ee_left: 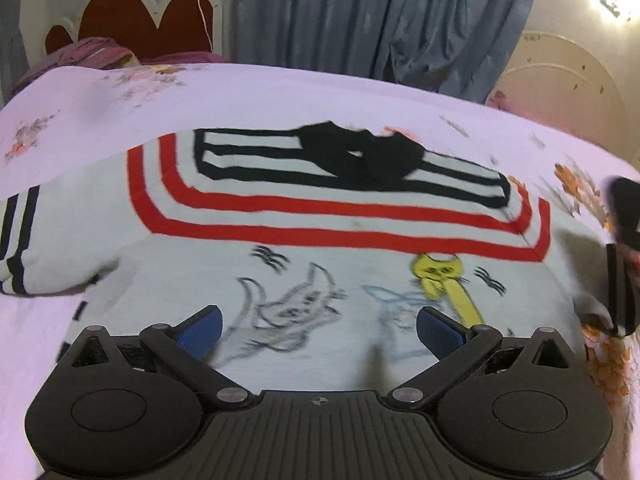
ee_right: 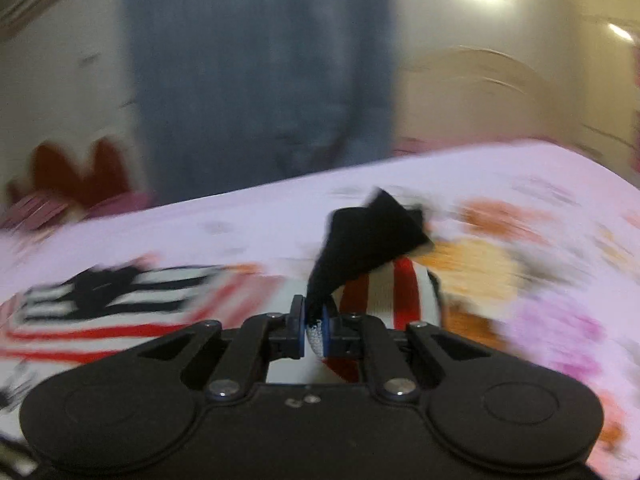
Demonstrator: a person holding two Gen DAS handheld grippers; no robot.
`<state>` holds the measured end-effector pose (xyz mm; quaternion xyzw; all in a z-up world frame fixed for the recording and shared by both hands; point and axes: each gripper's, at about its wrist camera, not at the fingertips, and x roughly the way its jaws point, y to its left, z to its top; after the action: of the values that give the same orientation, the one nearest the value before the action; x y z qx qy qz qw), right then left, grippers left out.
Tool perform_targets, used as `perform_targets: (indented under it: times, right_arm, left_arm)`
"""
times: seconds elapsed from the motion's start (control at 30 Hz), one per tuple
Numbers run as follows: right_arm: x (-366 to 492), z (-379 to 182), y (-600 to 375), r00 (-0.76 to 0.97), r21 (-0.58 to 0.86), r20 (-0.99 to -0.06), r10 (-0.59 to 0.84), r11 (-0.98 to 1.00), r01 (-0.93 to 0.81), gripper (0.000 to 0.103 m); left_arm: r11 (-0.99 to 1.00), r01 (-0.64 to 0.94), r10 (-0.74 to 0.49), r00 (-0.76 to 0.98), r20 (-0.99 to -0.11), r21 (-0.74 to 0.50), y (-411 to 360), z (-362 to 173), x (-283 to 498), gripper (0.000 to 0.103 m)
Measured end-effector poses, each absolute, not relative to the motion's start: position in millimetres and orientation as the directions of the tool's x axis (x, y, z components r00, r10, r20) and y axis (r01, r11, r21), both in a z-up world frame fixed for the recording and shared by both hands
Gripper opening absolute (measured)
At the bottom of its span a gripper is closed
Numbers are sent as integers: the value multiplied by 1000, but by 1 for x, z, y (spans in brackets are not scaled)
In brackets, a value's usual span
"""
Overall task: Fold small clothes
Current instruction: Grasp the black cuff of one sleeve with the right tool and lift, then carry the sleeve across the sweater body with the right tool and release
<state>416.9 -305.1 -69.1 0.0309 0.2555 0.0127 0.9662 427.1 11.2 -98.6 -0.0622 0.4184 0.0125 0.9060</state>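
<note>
A small white sweater (ee_left: 320, 248) with red bands, a black-striped collar and cat drawings lies spread on the bed. My left gripper (ee_left: 320, 322) hovers open over its lower front, blue pads wide apart and nothing between them. One sleeve (ee_left: 24, 248) with black stripes lies out to the left. In the right wrist view my right gripper (ee_right: 314, 320) is shut on the other sleeve (ee_right: 384, 292), white with red stripes. That sleeve's black cuff (ee_right: 368, 232) sticks up beyond the pads. The right gripper (ee_left: 622, 256) shows blurred at the right edge of the left wrist view.
The bed carries a pale lilac sheet (ee_left: 280, 92) with orange and pink flowers. A pink pillow (ee_left: 88, 54) and a red-and-white headboard (ee_left: 132, 20) stand at the far left. A grey-blue curtain (ee_left: 380, 20) hangs behind the bed.
</note>
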Motion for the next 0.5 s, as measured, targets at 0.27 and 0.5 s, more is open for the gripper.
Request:
perform_targets:
  times: [0.27, 0.5]
  right_arm:
    - [445, -110, -157, 749, -6, -624, 223, 957, -290, 8]
    - [428, -120, -123, 717, -35, -652, 247, 935, -354, 37]
  left_arm:
    - [978, -122, -45, 670, -741, -170, 70, -106, 419, 103]
    - [955, -67, -166, 682, -712, -288, 80, -113, 431, 86]
